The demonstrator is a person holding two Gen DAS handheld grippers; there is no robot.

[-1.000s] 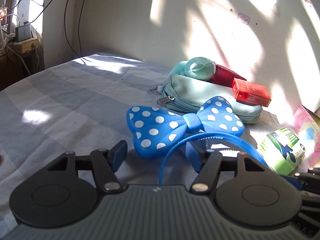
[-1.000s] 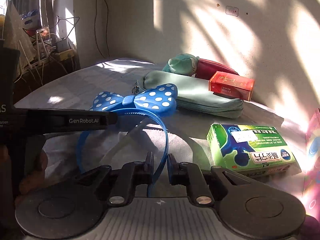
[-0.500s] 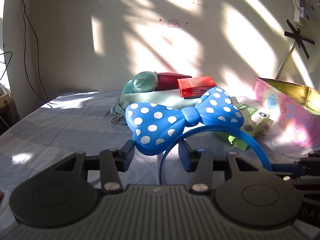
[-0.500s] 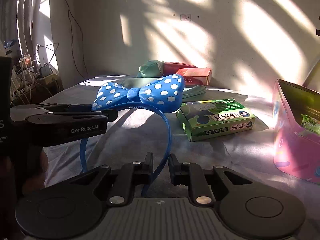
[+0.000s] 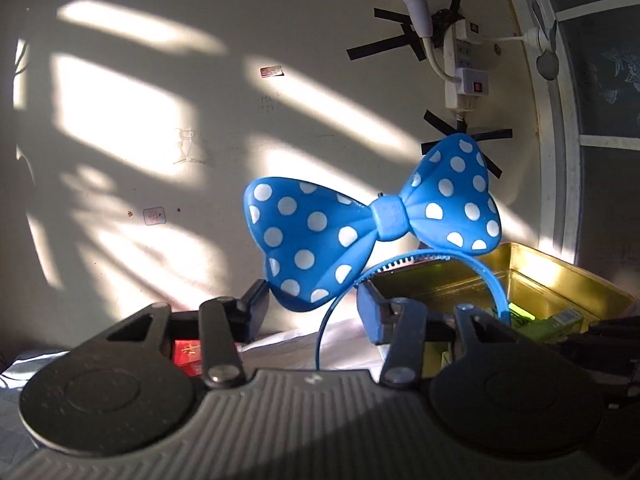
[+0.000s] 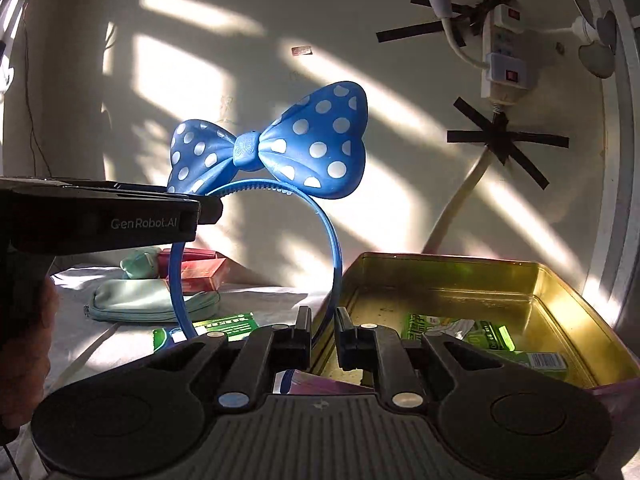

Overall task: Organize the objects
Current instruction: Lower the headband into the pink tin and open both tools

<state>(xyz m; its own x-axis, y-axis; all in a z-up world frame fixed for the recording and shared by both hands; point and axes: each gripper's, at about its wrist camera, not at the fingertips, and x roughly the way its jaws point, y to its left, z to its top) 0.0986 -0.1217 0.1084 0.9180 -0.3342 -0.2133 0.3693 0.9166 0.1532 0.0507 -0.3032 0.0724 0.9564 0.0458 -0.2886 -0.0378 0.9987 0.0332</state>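
A blue headband with a white-dotted bow point(image 5: 320, 232) hangs in the air in front of the wall, above the bed. My left gripper point(image 5: 312, 304) is shut on it, with the bow's lower left lobe and the band pinched between the pads. In the right wrist view the same bow point(image 6: 312, 148) stands upright, and the left gripper point(image 6: 210, 208) reaches it from the left. My right gripper point(image 6: 323, 328) is shut on the thin band's right end, just over the near left corner of the open tin point(image 6: 460, 276).
The tin, gold inside and pink outside, holds green packets point(image 6: 472, 332). On the bed lie a green box point(image 6: 224, 326), a mint pouch point(image 6: 140, 304), a red box point(image 6: 204, 276) and a mint plush point(image 6: 138, 264). A power strip point(image 6: 504, 60) is taped to the wall. A person's hand point(image 6: 24, 360) is at the left edge.
The left jaws narrowed onto the bow. Both grippers lifted the headband off the bed and swung it right, so the wall and the open tin now fill the views.
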